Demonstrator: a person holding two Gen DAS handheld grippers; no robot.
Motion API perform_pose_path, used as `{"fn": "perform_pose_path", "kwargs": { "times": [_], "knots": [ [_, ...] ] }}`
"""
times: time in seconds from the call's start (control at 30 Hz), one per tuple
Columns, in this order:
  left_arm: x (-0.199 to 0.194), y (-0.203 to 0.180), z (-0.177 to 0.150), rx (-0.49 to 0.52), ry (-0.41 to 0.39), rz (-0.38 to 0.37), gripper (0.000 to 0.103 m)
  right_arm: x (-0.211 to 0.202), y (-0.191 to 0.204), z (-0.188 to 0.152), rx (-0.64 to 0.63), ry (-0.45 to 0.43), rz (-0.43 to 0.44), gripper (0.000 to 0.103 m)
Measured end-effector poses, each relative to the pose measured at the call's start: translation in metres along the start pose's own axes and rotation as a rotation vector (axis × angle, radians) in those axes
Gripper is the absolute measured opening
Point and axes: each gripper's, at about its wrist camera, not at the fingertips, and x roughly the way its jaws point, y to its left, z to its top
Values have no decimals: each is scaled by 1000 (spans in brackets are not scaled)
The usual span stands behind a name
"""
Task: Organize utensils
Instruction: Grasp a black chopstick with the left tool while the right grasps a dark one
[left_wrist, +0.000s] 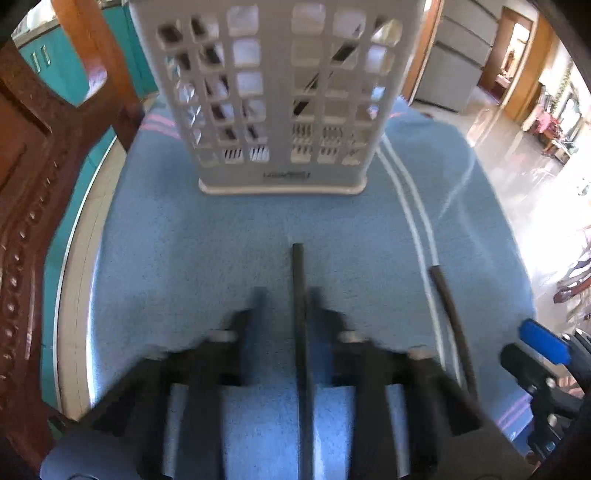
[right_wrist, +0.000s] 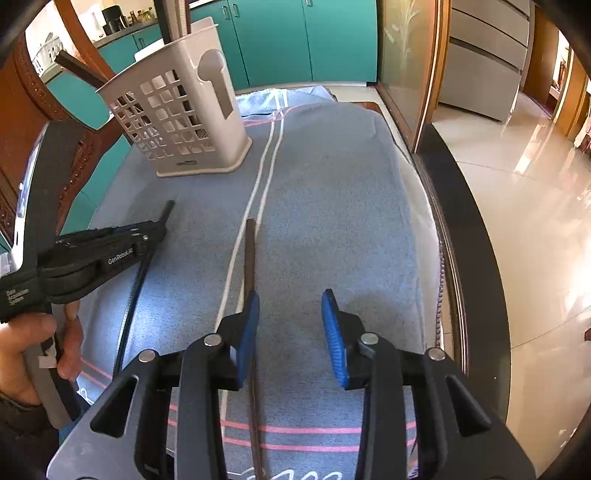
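Note:
A white slotted utensil holder (left_wrist: 280, 99) stands upright on the blue towel (left_wrist: 207, 236), straight ahead of my left gripper (left_wrist: 284, 299). A dark chopstick (left_wrist: 298, 295) lies between the left fingers, which are partly closed around it; contact is blurred. A second, brown chopstick (left_wrist: 448, 310) lies on the towel to its right. In the right wrist view the holder (right_wrist: 177, 107) has a dark stick leaning in it. My right gripper (right_wrist: 290, 325) is open and empty, with the brown chopstick (right_wrist: 250, 258) beside its left finger. The left gripper (right_wrist: 155, 225) holds the dark chopstick (right_wrist: 138, 280) low over the towel.
A carved wooden chair back (left_wrist: 33, 177) stands close on the left. Teal cabinets (right_wrist: 288, 37) are behind the table. The table edge (right_wrist: 454, 229) drops to a glossy tiled floor (right_wrist: 524, 206) on the right.

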Motion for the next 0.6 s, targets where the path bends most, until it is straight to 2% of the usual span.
{"fn": "perform_pose_path", "kwargs": {
  "times": [0.1, 0.27, 0.37, 0.53, 0.6],
  "knots": [
    [-2, 1, -4, -9, -19, -2, 7, 2, -5, 0, 15, 3, -2, 36],
    [-11, 9, -24, -30, -8, -19, 7, 5, 0, 2, 4, 5, 17, 36],
    [-14, 12, -33, -34, -5, -15, 7, 16, 15, 7, -45, 23, 22, 36],
    [-13, 10, -32, -15, -5, 12, 9, 39, 35, 14, -117, 66, -9, 36],
    [-11, 6, -30, -6, -7, 26, 11, 44, 42, 16, -155, 56, -41, 39]
  ]
}}
